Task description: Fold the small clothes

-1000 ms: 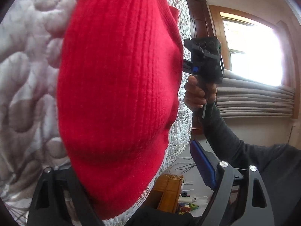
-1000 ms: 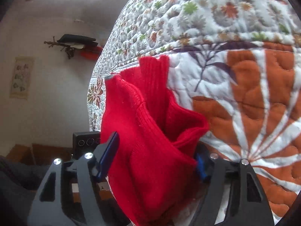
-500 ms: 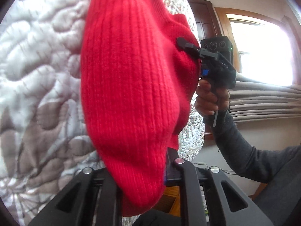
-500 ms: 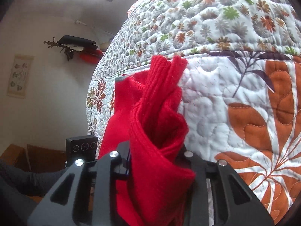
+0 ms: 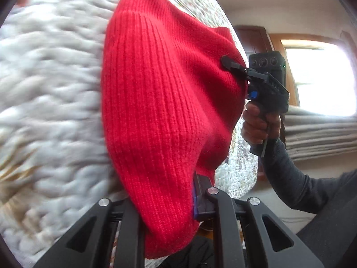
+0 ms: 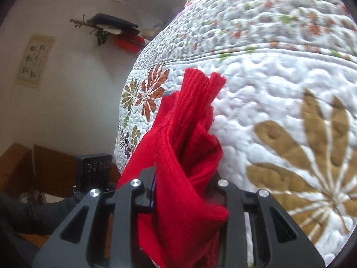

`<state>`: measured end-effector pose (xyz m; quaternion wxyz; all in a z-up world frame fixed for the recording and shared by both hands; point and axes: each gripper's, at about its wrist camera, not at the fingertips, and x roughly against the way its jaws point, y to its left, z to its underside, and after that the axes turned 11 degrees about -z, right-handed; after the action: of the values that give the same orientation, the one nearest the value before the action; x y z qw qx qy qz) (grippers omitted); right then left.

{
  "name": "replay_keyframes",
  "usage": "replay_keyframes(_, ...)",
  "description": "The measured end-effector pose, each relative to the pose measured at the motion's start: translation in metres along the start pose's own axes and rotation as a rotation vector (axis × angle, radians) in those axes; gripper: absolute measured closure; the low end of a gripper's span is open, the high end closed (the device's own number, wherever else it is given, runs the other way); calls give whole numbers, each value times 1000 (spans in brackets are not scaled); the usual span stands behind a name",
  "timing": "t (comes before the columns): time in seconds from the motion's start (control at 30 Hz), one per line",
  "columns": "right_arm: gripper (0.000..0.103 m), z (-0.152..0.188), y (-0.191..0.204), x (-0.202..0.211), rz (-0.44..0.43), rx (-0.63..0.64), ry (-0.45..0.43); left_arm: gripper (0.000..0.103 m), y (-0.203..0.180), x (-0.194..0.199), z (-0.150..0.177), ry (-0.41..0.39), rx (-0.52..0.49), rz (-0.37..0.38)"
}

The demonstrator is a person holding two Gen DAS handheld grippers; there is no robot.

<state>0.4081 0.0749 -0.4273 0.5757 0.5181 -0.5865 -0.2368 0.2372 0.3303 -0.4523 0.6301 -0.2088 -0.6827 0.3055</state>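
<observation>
A red ribbed knit garment (image 5: 160,111) hangs stretched between both grippers above a quilted bedspread (image 5: 49,102). My left gripper (image 5: 169,203) is shut on its near end, with knit bulging over the fingers. In the left wrist view the right gripper (image 5: 243,78) pinches the far edge, held by a hand (image 5: 258,122). In the right wrist view my right gripper (image 6: 185,192) is shut on a bunched fold of the red knit garment (image 6: 189,151), whose ribbed edge sticks up against the quilt. The left gripper's body (image 6: 93,167) shows behind the cloth.
The floral quilt (image 6: 279,89) covers the bed and fills most of both views. A bright window (image 5: 319,78) and stacked grey bedding (image 5: 319,134) lie to the right. A wall shelf (image 6: 111,26), a hanging picture (image 6: 35,60) and wooden furniture (image 6: 20,167) stand beyond the bed's edge.
Both grippers went from open to shut on the red garment and have lifted it. The quilt now blurs and shifts beneath as the grippers move along the bed.
</observation>
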Motion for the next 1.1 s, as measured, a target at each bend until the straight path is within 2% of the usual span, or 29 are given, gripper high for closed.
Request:
replay_keyframes(0.1,74,-7,12,-30,77,63,42,83,25,4,16,-48,87,-51)
replay_keyframes(0.17,64,-9,10,-34,128,57,42,67,35,-7,21,-49,137,-69)
replay_keyframes(0.23,43,-8,12,-26,177,52,11,61,33,-15,22,-53,144,-61)
replay_keyframes(0.3,36,-5,13,-1,190,30,-54,54,30,-13,22,-50,132,-56)
replay_keyframes(0.37,35,7,12,25,201,-15,-106,39,27,-6,24,-44,121,-89)
replay_keyframes(0.43,39,19,12,41,214,-44,-124,32,29,8,29,-39,105,-151)
replay_keyframes(0.53,40,32,25,47,242,-41,-135,30,28,28,36,-44,103,-209)
replay_keyframes(0.67,41,34,21,32,183,-90,-130,30,33,43,43,-65,146,-204)
replay_keyframes(0.7,50,31,21,25,179,-90,-119,30,34,44,45,-63,145,-208)
replay_keyframes(0.73,80,28,21,17,191,-81,-103,30,32,43,46,-56,140,-210)
replay_keyframes(0.77,98,24,24,15,224,-51,-101,30,32,46,50,-52,135,-206)
replay_keyframes(0.93,98,15,39,28,293,13,-184,30,27,54,48,-47,73,-154)
replay_keyframes(1.1,97,23,2,20,382,-81,-158,30,14,50,52,-22,34,-127)
